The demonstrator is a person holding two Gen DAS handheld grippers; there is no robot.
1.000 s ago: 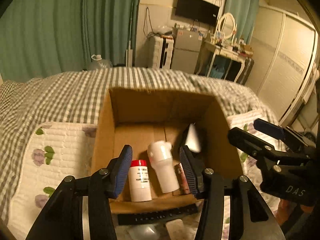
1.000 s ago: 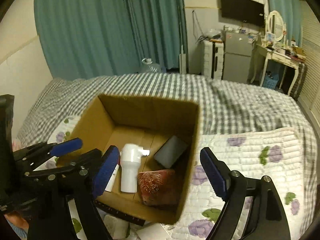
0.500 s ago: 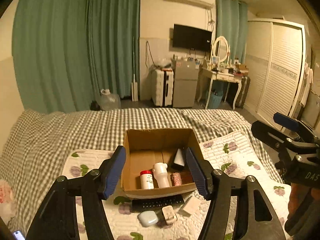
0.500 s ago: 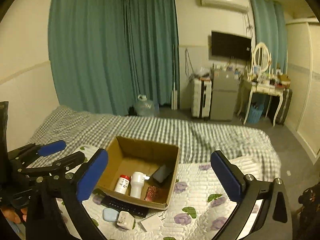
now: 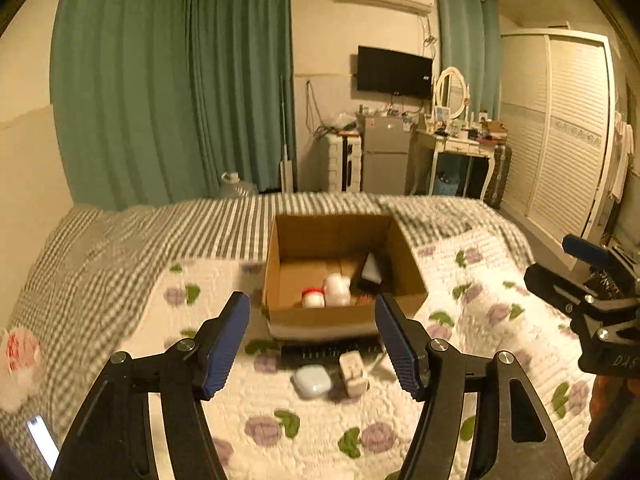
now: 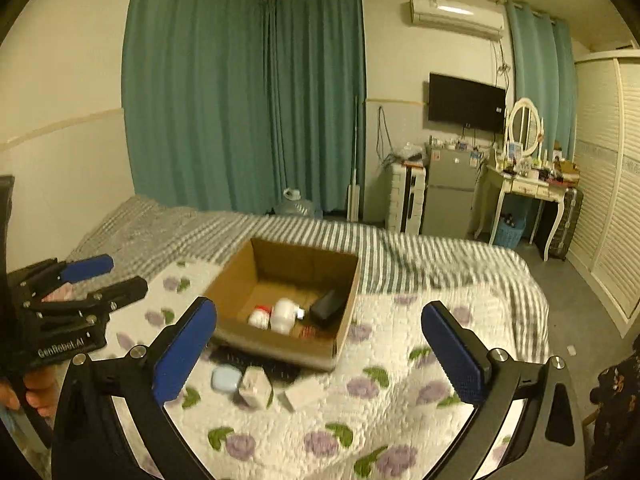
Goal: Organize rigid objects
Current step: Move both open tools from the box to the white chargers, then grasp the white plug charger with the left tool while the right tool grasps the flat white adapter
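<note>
the left hand-held gripper hung above the bed with its blue pads set well apart and nothing between them. at the far left of the left wrist view a lit phone lay near the edge of the checked cover, and a pink-and-white soft shape sat above it, too blurred to name. toward the middle, on the white floral quilt, a pale blue rounded case lay just beside a white plug-like block. behind those two a long black remote lay along the near wall of the cardboard box. the box stood open on the quilt. inside it a red-capped white bottle stood touching a taller white bottle; to the right of them a dark flat object leaned in the far right corner, and a reddish patterned thing showed low by the near wall, too small to make out. in the right wrist view a flat white card-like piece lay on the quilt just right of the plug-like block. the right hand-held gripper was likewise spread wide and held nothing, its pads framing the box from above the quilt's near part. beyond the bed stood green curtains, a wall television and a dressing table with an oval mirror.
</note>
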